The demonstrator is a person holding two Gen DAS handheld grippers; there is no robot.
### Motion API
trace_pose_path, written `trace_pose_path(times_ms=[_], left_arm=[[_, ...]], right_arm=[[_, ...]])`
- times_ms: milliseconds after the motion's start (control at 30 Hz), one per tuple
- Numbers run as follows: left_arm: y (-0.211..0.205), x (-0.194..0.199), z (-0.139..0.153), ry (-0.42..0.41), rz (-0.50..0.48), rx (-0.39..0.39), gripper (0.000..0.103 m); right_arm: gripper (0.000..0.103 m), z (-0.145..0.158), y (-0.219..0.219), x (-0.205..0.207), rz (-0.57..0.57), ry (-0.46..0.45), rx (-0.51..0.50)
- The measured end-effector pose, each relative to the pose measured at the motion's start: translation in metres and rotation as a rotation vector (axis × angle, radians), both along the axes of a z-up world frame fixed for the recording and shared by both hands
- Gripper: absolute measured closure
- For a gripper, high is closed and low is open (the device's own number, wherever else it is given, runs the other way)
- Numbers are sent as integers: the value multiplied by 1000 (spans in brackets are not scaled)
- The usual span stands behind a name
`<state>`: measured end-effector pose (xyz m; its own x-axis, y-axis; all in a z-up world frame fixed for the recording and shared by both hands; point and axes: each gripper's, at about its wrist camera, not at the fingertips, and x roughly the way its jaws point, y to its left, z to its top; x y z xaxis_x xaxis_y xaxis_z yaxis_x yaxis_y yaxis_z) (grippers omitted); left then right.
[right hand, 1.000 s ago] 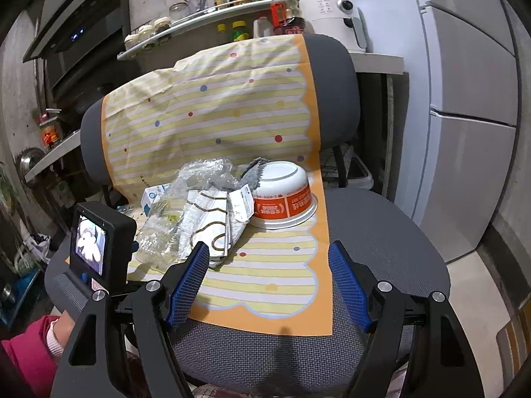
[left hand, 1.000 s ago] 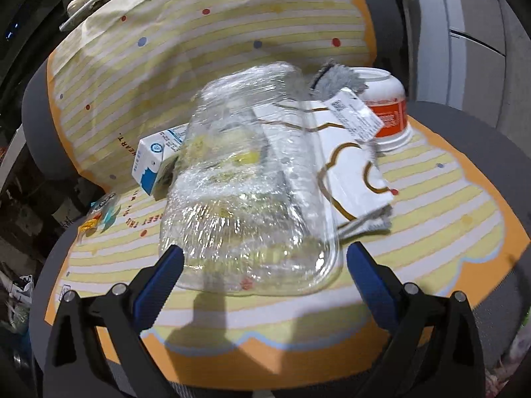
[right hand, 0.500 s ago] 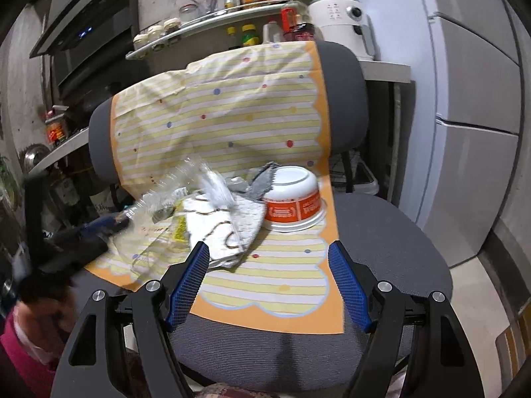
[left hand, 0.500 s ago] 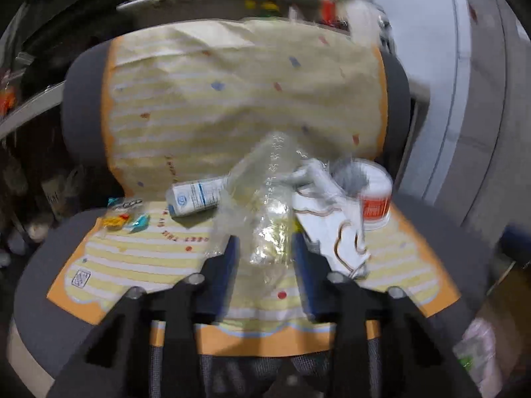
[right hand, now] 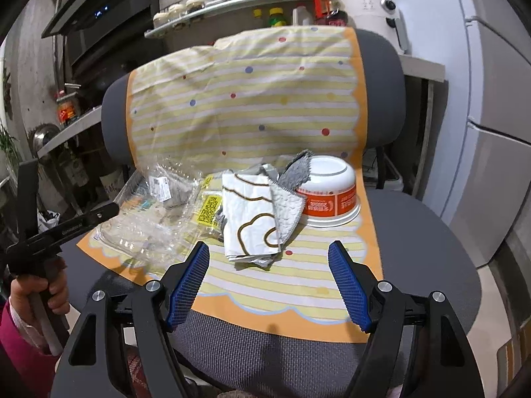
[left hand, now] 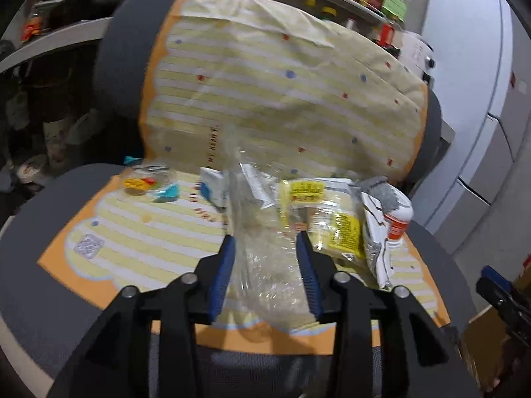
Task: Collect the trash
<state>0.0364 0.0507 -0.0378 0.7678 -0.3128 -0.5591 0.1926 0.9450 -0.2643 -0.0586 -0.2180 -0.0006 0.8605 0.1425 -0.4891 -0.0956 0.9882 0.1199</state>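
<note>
Crinkled clear plastic, a flimsy clamshell container (left hand: 265, 258), is pinched between the blue ribbed pads of my left gripper (left hand: 267, 265) above the striped yellow cloth (right hand: 298, 275) on the grey mesh chair. My right gripper (right hand: 268, 285) hangs wide apart, empty, facing the upturned white-and-orange bowl (right hand: 332, 189).

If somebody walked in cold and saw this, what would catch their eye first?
Probably the left gripper clamped on a crinkled clear plastic container at the front left of the chair seat. Next, the upside-down white and orange bowl at the back right, on the yellow striped cloth.
</note>
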Motion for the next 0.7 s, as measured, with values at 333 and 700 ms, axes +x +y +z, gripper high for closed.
trace_pose_path(times_ms=[333, 700], left_arm=[[-15, 32, -6, 62, 40, 73, 97], [5, -14, 33, -96, 80, 79, 99]], right_arm=[[28, -24, 8, 42, -1, 75, -48], [28, -46, 32, 103, 63, 139, -59]])
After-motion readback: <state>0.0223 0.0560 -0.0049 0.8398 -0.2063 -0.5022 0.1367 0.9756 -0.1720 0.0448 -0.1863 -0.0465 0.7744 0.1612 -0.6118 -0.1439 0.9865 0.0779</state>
